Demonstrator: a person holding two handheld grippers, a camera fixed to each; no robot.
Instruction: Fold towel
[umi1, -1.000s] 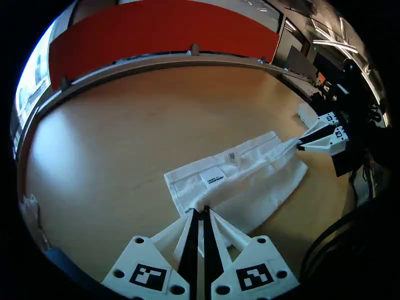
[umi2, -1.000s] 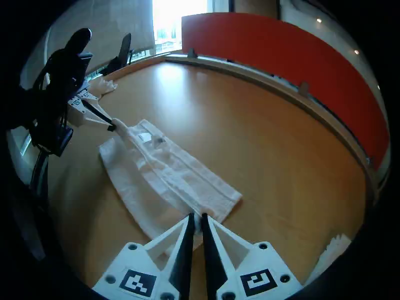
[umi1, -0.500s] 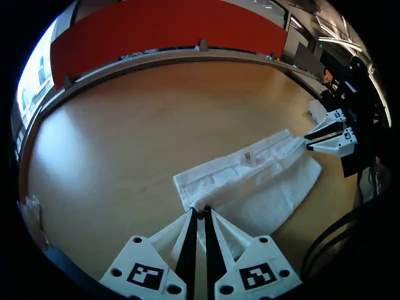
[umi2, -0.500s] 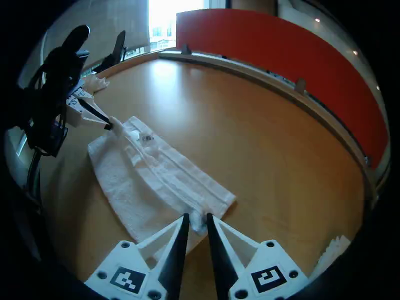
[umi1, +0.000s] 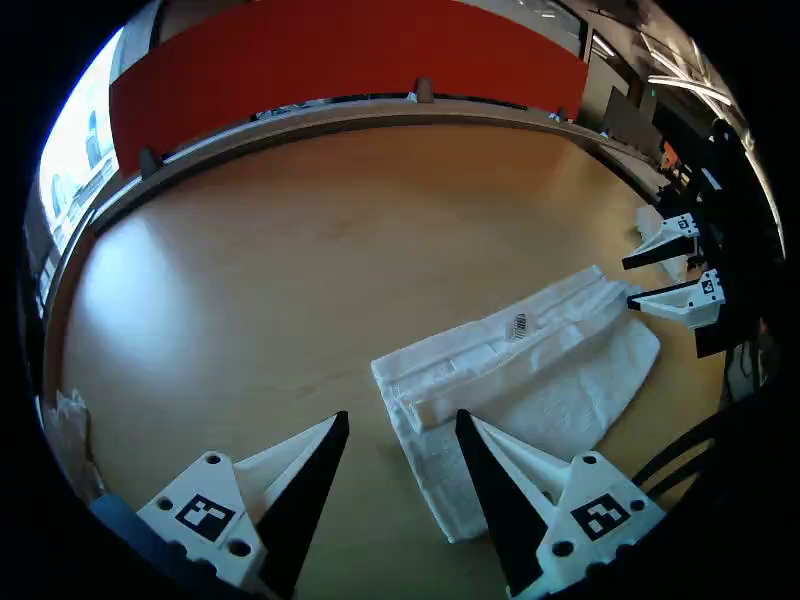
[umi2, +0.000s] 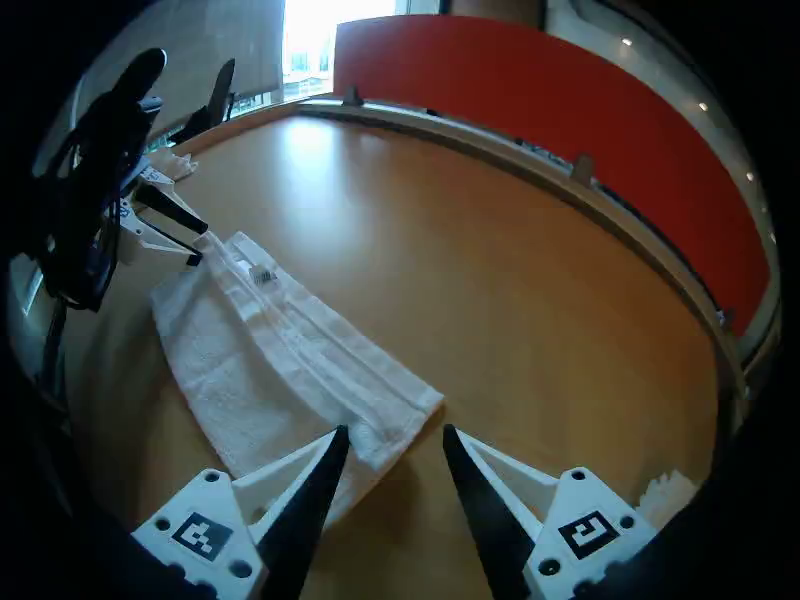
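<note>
A white towel (umi1: 540, 370), folded into a long strip with a small label on top, lies flat on the wooden table (umi1: 300, 250). My left gripper (umi1: 400, 418) stands open, its fingers spread either side of the towel's near end and off the cloth. At the towel's far end my right gripper (umi1: 628, 283) is open too. In the right gripper view the towel (umi2: 250, 350) runs away to the upper left. My right gripper (umi2: 395, 432) is open over its near corner, and the left gripper (umi2: 200, 246) is open at the far end.
A red partition (umi1: 330, 50) runs along the table's far edge (umi2: 560, 90). A crumpled white cloth (umi1: 60, 420) lies at the table's edge, also seen as a white cloth (umi2: 665, 495). Another white cloth (umi2: 180, 160) lies behind the left gripper. Dark chairs (umi2: 215, 95) stand beyond.
Both grippers have opened and let go of the towel's ends. The towel now lies flat on the table, and both grippers have drawn back a little.
</note>
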